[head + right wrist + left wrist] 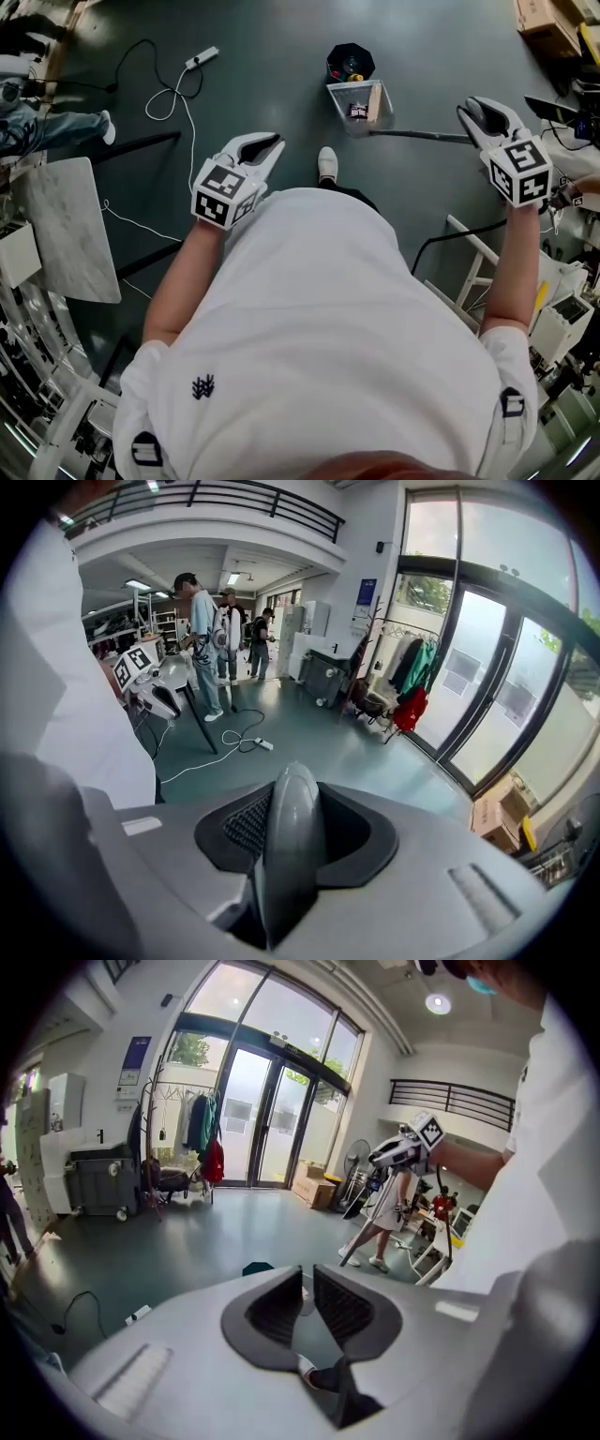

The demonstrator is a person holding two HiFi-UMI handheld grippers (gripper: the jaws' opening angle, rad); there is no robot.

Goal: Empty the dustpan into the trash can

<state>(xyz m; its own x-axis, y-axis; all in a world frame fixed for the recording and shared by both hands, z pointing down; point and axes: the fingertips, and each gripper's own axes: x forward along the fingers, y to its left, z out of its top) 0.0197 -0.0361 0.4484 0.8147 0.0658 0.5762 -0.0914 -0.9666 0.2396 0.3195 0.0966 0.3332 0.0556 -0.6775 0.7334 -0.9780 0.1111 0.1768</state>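
The right tongs (473,112) are clenched on the grey end of the dustpan handle (289,846), which fills the space between the jaws in the right gripper view. From there the long dark rod goes over the floor (262,56) to the dustpan (361,101). The dustpan sits low, just beside the black trash can (351,64), with some small dark rubbish in it. The left tongs (270,148) carry nothing. Their jaws are almost together, with only a thin slit between them, and they hang well apart from the pan, in front of the person's body.

The emptying seems not yet done. The risk is in the long handle: the grip is at the far end only, so the pan may turn or swing when lifted and drop the rubbish on the floor. The can opening looks about as wide as the pan, so a bad aim could spill the rubbish beside it or push the can over.
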